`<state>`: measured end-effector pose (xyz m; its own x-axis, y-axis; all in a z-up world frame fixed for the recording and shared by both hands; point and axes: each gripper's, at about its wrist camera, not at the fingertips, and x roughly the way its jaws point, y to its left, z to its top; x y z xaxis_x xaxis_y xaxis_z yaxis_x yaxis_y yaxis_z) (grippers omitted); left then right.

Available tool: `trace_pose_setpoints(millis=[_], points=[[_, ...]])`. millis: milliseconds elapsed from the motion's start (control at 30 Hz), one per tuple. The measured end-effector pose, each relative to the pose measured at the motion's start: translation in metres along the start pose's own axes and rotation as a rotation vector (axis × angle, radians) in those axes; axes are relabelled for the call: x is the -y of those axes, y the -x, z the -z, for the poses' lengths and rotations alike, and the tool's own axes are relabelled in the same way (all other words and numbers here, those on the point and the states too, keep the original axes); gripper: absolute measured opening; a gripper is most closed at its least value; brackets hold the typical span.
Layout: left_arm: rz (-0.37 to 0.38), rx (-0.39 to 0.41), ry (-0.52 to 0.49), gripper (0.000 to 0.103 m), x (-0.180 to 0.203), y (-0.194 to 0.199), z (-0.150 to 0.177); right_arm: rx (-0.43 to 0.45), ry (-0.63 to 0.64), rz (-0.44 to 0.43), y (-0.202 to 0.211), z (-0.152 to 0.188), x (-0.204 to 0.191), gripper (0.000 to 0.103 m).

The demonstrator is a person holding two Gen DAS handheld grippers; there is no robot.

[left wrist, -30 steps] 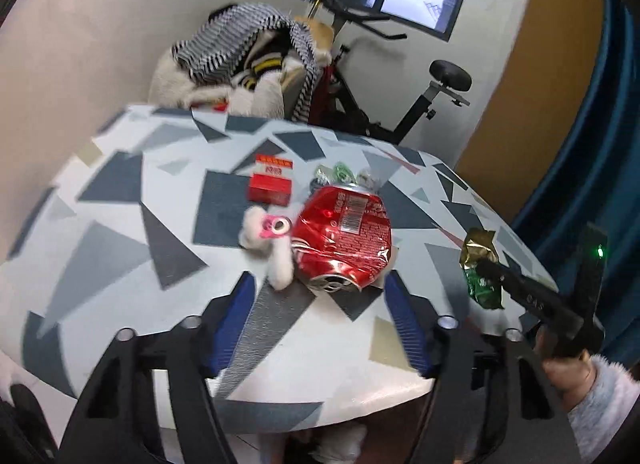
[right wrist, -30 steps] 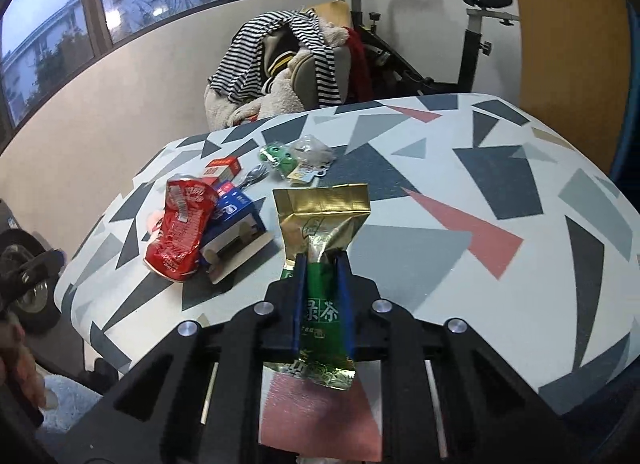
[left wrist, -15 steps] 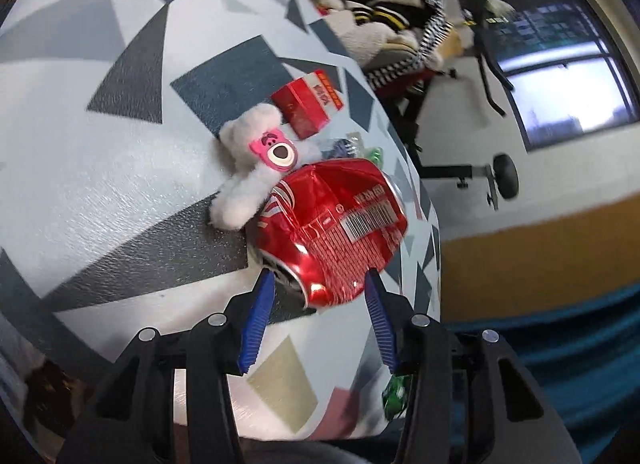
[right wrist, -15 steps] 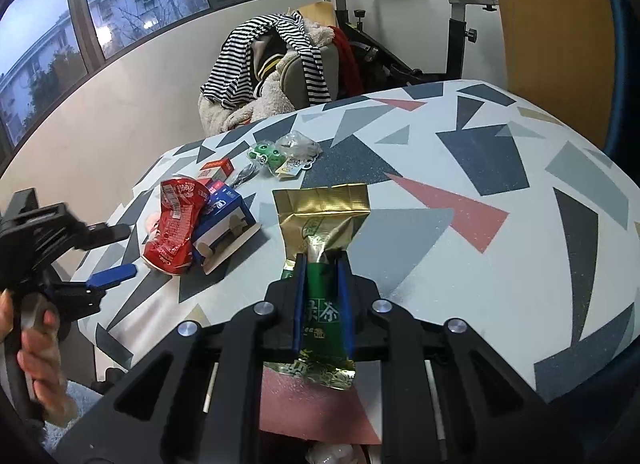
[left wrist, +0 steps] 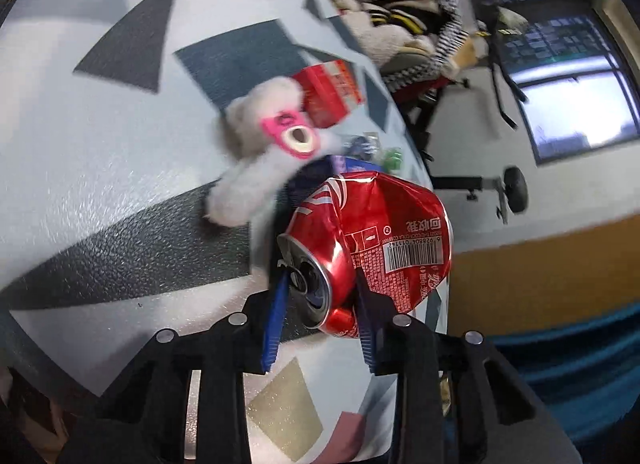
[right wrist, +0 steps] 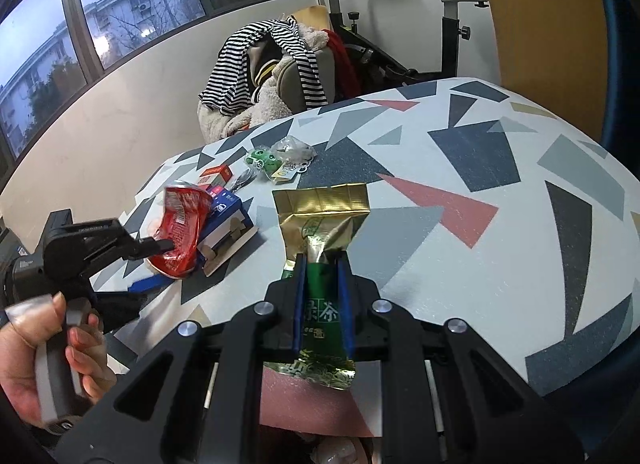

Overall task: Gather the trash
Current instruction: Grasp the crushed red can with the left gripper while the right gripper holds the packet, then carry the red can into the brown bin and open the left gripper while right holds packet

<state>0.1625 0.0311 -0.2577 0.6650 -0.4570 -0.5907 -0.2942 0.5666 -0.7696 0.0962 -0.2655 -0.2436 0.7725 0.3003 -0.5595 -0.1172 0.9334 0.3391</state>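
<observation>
My left gripper (left wrist: pixel 320 296) is shut on the top end of a crushed red soda can (left wrist: pixel 376 240), tilted at the near edge of the patterned table (left wrist: pixel 100 168). The can (right wrist: pixel 180 224) and the left gripper (right wrist: pixel 160 260) also show in the right wrist view. My right gripper (right wrist: pixel 322 264) is shut on a green and gold tea packet (right wrist: pixel 324 224), held over the table's near edge.
A white plush with a pink snout (left wrist: pixel 264 160), a small red box (left wrist: pixel 328 92), a blue and white carton (right wrist: pixel 224 220) and a green toy with clear wrappers (right wrist: pixel 280 158) lie on the table. A chair with clothes (right wrist: pixel 276 72) and an exercise bike (right wrist: pixel 400 24) stand behind.
My left gripper has rolled, moved in and closed on the can's top end, and the can has tilted up. The right gripper still holds the tea packet.
</observation>
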Motion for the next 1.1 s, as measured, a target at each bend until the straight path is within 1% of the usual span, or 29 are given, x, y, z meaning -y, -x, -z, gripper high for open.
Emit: trace_pose_setpoints(millis=[100, 133, 200, 233, 300, 333, 433, 667, 800, 900, 1000, 1100], points=[[0.025, 0.015, -0.122, 0.031, 0.015, 0.011, 0.003, 0.007, -0.001, 0.001, 0.002, -0.001, 0.0, 0.018], [0.028, 0.022, -0.183, 0.031, 0.023, 0.017, 0.004, 0.013, -0.001, 0.0, 0.004, -0.002, -0.001, 0.018], [0.03, 0.029, -0.247, 0.031, 0.033, 0.025, 0.007, 0.018, -0.001, -0.001, 0.007, -0.002, -0.001, 0.018], [0.027, 0.037, -0.304, 0.031, 0.04, 0.032, 0.009, 0.023, 0.002, -0.004, 0.009, -0.003, -0.002, 0.018], [0.018, 0.047, -0.373, 0.031, 0.048, 0.039, 0.013, 0.034, 0.013, -0.007, 0.016, -0.004, -0.006, 0.018], [0.012, 0.055, -0.425, 0.031, 0.053, 0.047, 0.017, 0.035, 0.014, -0.008, 0.017, -0.005, -0.006, 0.018], [0.004, 0.067, -0.519, 0.031, 0.06, 0.062, 0.026, 0.047, 0.029, -0.012, 0.028, -0.005, -0.01, 0.018], [0.006, 0.07, -0.68, 0.031, 0.063, 0.095, 0.055, 0.057, 0.049, -0.007, 0.049, -0.001, -0.018, 0.018], [0.002, 0.058, -0.752, 0.031, 0.054, 0.113, 0.077, 0.069, 0.066, -0.002, 0.061, 0.002, -0.023, 0.018], [-0.001, 0.042, -0.785, 0.031, 0.046, 0.122, 0.091, 0.089, 0.075, -0.006, 0.076, 0.008, -0.028, 0.018], [-0.02, 0.018, -0.832, 0.031, 0.035, 0.127, 0.108, 0.095, 0.081, -0.008, 0.082, 0.013, -0.029, 0.018], [-0.046, -0.02, -0.901, 0.031, 0.026, 0.129, 0.13, 0.097, 0.09, -0.008, 0.089, 0.021, -0.032, 0.018]])
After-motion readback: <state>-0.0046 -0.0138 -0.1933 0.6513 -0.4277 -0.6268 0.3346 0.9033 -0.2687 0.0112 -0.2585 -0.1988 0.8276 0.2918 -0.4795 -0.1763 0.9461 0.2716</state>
